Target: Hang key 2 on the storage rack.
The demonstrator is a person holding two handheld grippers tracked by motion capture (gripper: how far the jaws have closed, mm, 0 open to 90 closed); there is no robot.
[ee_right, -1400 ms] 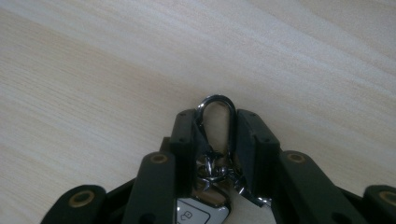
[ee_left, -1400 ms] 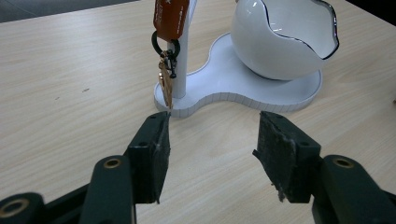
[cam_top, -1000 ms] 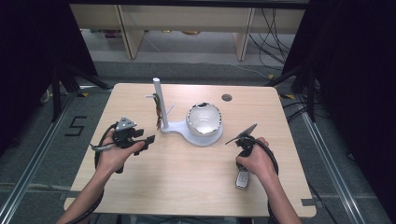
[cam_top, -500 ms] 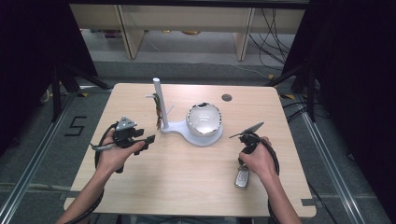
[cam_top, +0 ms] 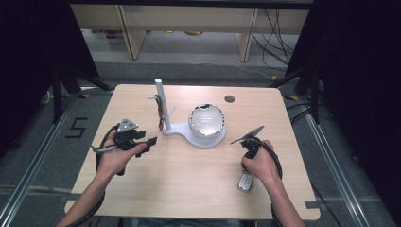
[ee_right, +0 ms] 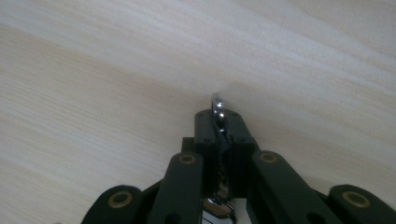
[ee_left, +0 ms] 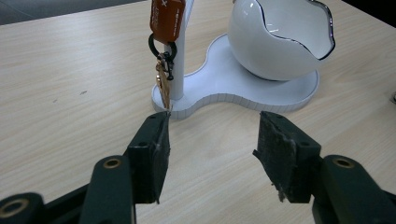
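A white stand (cam_top: 187, 132) on the wooden table carries an upright post (cam_top: 161, 101) and a glossy white bowl (cam_top: 206, 120). A bunch of keys (cam_top: 160, 112) hangs on the post, with an orange tag (ee_left: 166, 18) and a brass key (ee_left: 163, 86). My left gripper (cam_top: 150, 142) is open and empty. It is level with the table and aimed at the post and bowl (ee_left: 275, 46). My right gripper (cam_top: 247, 172) points down at a silver car key fob (cam_top: 245, 182) near the front edge. Its jaws (ee_right: 218, 116) are shut on the fob's metal ring (ee_right: 217, 105).
A small dark round cap (cam_top: 230, 99) sits in the table near the far edge. Bare wood (cam_top: 189, 179) lies between the two hands. Cables trail from both grippers, and dark floor and shelving surround the table.
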